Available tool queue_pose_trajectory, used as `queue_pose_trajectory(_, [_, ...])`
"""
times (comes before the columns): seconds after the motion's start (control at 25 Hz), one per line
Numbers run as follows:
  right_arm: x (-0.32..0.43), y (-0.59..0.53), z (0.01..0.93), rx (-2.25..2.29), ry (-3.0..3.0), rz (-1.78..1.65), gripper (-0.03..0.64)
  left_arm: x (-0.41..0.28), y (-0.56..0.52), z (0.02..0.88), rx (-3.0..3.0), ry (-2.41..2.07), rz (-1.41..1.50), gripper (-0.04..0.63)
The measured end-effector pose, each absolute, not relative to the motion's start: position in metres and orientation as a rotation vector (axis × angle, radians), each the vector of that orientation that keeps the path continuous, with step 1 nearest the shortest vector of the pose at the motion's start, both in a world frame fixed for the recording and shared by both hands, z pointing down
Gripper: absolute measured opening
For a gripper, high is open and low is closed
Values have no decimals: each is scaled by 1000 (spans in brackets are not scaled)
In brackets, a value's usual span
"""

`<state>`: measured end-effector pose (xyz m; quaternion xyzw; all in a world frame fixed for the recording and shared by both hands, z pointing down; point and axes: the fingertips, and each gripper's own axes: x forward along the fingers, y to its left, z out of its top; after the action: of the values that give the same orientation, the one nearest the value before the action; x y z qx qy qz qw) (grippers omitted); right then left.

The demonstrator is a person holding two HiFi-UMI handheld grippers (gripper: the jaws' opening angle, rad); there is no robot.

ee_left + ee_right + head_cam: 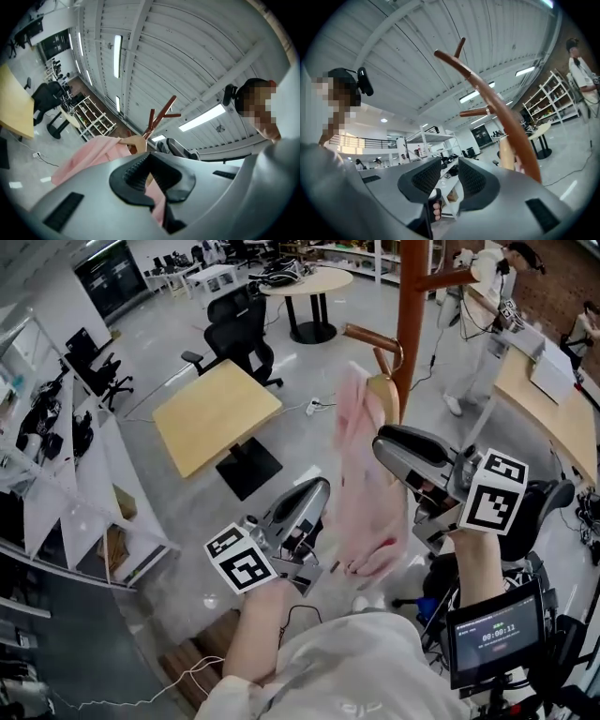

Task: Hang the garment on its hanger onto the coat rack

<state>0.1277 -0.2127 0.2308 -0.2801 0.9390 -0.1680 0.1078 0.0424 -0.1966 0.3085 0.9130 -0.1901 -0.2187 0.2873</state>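
**Head view:** In an open office, a person holds up a pink garment (361, 493) on its wooden hanger (382, 395) close to the brown coat rack (410, 306). The hanger's shoulder is just beside the pole, below a curved peg (370, 334). Whether the hook is over a peg cannot be told. The left gripper (322, 488) meets the cloth's lower left edge, and the right gripper (382, 444) is near its right side.

**Left gripper view:** The left gripper (150, 161) has its jaws pinched on a fold of the pink garment (89, 157). The hanger (136, 141) and the rack's forked top (157, 117) rise beyond it.

**Right gripper view:** The right gripper (449, 171) has its jaws slightly parted and grips nothing; only distant shelving shows through the gap. The rack's peg (506, 112) sweeps past just right of the jaws, with the hanger's pale wood (506, 159) beside it.

**The step in hand:** This looks like seating the hook on a peg.
- The hanger should go high enough for the hook to clear the peg's tip, then lower until the peg takes the weight.
- The free right gripper could steady the hanger's shoulder.
- Pulling on the cloth alone risks dragging the garment off its hanger, so the left grip is best released only once the load hangs settled.
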Motion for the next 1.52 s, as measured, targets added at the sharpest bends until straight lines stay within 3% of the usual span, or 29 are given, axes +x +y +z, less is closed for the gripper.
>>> queue_pose_trajectory(0.36, [-16,-184,210,-294,2896,-532,121,-88,-149,289,2410,-929,-723,6])
queue_pose_trajectory(0.92, [-239,-91,298,431,2923,-922,121,-289,-17,335,2066,-1607,-801,6])
queue_pose_trajectory(1.16, [-282,-33,345,588,2890,-1017,118,-327,34,375,1936,-1701,-808,6])
queue_pose_trajectory(1.52, [-288,6,383,641,2832,-1214,115,-323,58,397,1851,-1683,-851,6])
